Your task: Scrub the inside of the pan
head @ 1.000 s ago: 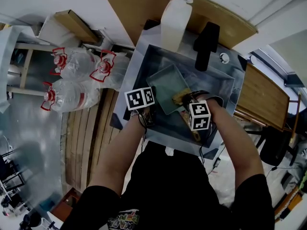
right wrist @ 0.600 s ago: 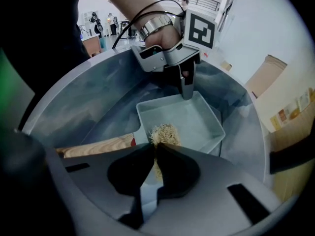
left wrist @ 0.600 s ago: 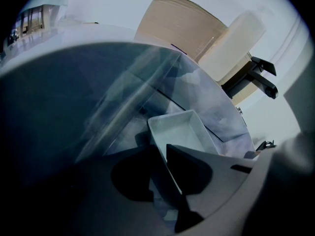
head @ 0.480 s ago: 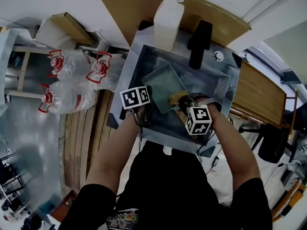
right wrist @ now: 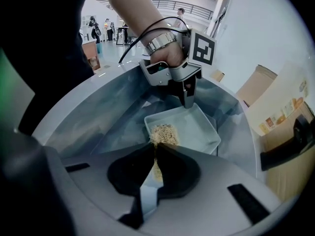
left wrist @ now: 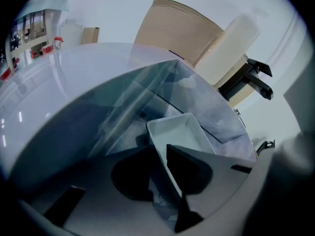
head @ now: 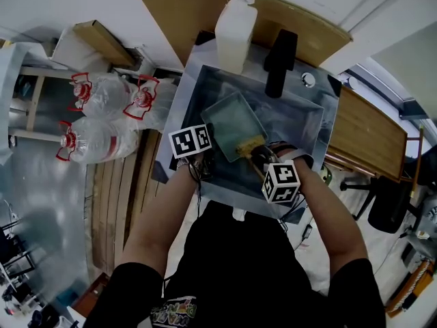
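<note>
A pale rectangular pan [head: 232, 124] [right wrist: 197, 129] [left wrist: 181, 131] lies tilted in the steel sink [head: 311, 125]. My left gripper [head: 208, 157] [left wrist: 161, 167] is shut on the pan's near-left rim and holds it. My right gripper [head: 258, 160] [right wrist: 154, 157] is shut on a tan scrubbing pad [right wrist: 163, 133] [head: 247, 143]. The pad rests on the pan's inner floor at its near corner. In the right gripper view the left gripper [right wrist: 186, 100] shows clamped on the pan's far rim.
A black faucet [head: 278, 61] and a white jug [head: 234, 31] stand behind the sink, against a wooden board [head: 184, 12]. Large water bottles [head: 102, 115] lie on the floor to the left. A wooden shelf [head: 372, 139] is at the right.
My right gripper has drawn the pad back toward me, from the pan's middle right to its near corner. The left gripper keeps its hold on the rim.
</note>
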Action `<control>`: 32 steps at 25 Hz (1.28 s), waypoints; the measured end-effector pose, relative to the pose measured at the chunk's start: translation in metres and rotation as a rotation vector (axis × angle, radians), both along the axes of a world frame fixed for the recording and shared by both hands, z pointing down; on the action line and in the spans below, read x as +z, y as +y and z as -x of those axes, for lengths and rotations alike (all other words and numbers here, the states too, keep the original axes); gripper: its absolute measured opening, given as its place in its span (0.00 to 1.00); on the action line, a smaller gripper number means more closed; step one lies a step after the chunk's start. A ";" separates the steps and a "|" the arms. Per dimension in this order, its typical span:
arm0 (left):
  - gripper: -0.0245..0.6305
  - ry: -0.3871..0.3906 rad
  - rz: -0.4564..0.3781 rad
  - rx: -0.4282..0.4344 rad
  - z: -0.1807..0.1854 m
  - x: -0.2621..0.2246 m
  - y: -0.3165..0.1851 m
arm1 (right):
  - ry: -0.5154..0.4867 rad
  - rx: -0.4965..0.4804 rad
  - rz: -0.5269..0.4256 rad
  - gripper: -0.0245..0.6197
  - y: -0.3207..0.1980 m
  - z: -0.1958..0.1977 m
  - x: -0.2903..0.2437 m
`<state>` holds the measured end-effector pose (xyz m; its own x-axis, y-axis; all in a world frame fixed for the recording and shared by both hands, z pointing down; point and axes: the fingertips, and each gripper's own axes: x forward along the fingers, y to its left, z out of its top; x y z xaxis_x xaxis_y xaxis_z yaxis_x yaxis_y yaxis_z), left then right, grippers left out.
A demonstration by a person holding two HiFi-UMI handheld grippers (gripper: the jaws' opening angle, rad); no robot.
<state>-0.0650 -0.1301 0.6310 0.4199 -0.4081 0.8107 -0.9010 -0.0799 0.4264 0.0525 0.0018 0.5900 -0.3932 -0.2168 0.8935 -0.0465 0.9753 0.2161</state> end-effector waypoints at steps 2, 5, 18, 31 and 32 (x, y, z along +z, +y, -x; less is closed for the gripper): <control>0.16 -0.005 -0.012 0.007 0.000 -0.006 0.001 | 0.003 -0.011 0.005 0.08 0.005 0.000 -0.001; 0.16 0.000 -0.027 0.005 0.000 -0.013 0.003 | 0.009 -0.019 0.016 0.08 0.012 -0.002 -0.002; 0.16 -0.082 -0.212 0.092 -0.004 -0.066 0.020 | 0.023 -0.032 0.009 0.08 0.041 -0.021 -0.010; 0.05 -0.061 -0.581 0.274 -0.049 -0.174 0.098 | -0.253 0.248 -0.009 0.08 0.055 -0.038 -0.059; 0.05 -0.062 -0.595 0.286 -0.054 -0.178 0.106 | -0.287 0.274 -0.009 0.08 0.057 -0.040 -0.065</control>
